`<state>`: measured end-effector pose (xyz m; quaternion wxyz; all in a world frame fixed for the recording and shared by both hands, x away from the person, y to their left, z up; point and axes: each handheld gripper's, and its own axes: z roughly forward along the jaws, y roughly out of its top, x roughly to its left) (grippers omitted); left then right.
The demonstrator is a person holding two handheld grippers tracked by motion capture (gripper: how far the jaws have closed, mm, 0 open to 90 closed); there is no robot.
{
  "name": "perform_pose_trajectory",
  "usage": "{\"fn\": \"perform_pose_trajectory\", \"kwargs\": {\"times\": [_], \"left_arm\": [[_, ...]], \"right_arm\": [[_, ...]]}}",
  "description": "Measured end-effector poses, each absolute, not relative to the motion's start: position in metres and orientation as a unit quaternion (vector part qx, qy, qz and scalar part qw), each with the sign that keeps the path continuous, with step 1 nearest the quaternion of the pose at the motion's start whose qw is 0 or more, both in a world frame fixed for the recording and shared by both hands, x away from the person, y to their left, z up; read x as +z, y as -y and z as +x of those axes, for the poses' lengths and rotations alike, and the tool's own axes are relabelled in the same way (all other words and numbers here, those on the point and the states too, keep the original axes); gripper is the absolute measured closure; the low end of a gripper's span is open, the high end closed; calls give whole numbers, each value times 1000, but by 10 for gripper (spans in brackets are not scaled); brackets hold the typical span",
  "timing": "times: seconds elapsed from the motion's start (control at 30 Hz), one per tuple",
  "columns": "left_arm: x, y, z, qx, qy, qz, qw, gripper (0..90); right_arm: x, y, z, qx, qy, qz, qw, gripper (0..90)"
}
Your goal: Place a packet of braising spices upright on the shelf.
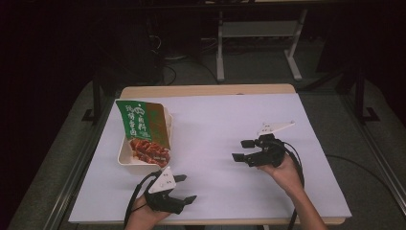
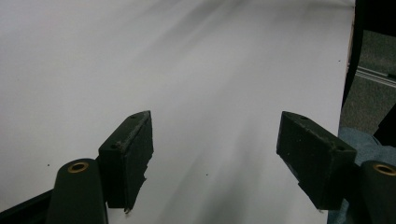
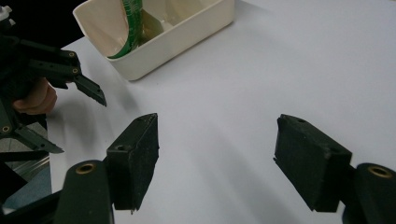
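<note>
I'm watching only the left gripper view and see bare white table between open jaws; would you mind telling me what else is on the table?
Observer: A cream container sits on the table's left side, just beyond your left gripper.
Operator: Thank you. Is anything in it?
Observer: Yes, a green snack packet stands in it, leaning and rising above the rim.
Operator: And where is the other gripper, if I may ask?
Observer: The right gripper is held over the table's right half, jaws apart and empty, pointing left toward the container.
</note>
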<state>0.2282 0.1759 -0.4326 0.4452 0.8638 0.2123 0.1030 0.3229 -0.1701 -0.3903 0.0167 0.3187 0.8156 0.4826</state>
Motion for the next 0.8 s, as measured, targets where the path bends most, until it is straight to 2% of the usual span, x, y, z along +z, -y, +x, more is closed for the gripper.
{"fn": "perform_pose_trajectory", "kwargs": {"times": [0.8], "left_arm": [[-433, -176, 229, 100, -213, 865, 443, 265]], "right_arm": [[-417, 209, 294, 474, -807, 351, 20, 278]]}}
